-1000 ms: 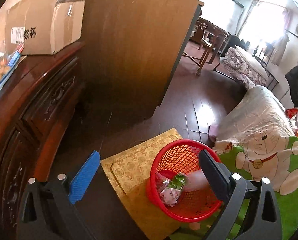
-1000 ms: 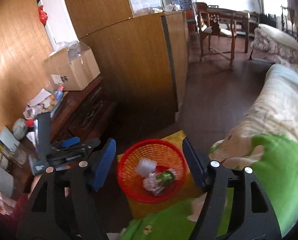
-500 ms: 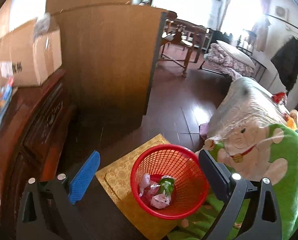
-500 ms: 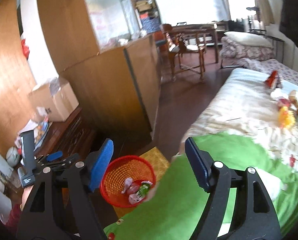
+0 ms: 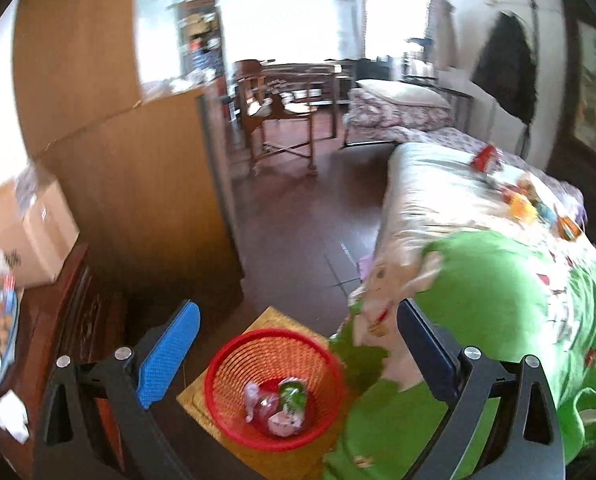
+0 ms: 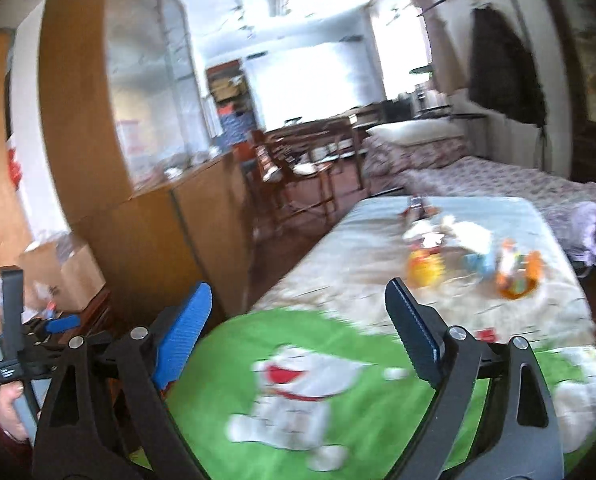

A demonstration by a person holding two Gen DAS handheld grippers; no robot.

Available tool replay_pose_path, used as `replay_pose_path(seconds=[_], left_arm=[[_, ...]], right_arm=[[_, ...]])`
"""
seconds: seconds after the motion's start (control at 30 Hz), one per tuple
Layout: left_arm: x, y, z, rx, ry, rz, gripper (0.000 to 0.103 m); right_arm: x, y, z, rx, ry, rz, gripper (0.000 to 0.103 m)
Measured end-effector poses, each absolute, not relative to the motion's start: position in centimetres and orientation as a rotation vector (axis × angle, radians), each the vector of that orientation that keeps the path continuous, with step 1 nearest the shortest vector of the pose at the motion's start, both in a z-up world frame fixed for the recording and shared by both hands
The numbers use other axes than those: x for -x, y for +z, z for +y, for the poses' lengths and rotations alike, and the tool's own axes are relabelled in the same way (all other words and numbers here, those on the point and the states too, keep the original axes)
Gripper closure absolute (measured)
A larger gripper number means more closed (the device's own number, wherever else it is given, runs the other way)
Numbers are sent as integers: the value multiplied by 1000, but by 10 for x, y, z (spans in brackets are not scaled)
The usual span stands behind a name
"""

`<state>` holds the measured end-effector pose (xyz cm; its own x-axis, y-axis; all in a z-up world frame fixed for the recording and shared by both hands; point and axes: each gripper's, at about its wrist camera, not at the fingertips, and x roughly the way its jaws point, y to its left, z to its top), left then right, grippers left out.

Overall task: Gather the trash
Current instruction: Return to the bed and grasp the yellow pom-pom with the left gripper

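— Both claws, how do they stand?
— Spread wide. Right gripper (image 6: 298,316) has just been opening its jaws, and nothing sits between them; it looks out over the green blanket (image 6: 338,360) on the bed. Left gripper (image 5: 298,336) gapes too, empty.
— And the trash?
— Some lies in the red basket (image 5: 234,364) on the yellow mat (image 5: 274,320) beside the bed: crumpled wrappers (image 5: 280,406) at its bottom. More bright scraps (image 6: 474,260) are scattered on the pale bed cover (image 6: 358,260), well apart from the right gripper.
— Anything sharp?
— No, both views are smeared.
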<state>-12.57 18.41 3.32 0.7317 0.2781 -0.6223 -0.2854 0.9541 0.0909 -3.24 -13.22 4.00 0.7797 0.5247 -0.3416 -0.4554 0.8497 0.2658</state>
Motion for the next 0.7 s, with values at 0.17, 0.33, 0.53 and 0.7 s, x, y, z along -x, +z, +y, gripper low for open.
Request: replay_pose_path(seconds=[0.17,0.33,0.53,0.7], left_arm=[[95,37,129,-90,219,686,6],[52,28,79,-135,94,705,6],[-11,12,37,-144,-38,743,6],[-71,1,4,-98,-119,763,6]], right_arm=[[6,28,-190,-275,412,421,15],[-27,6,-244,-365,259,459,15],[-56,-20,-287,-430,122,509,15],[-68,-40,-304,-578,159,583,14]])
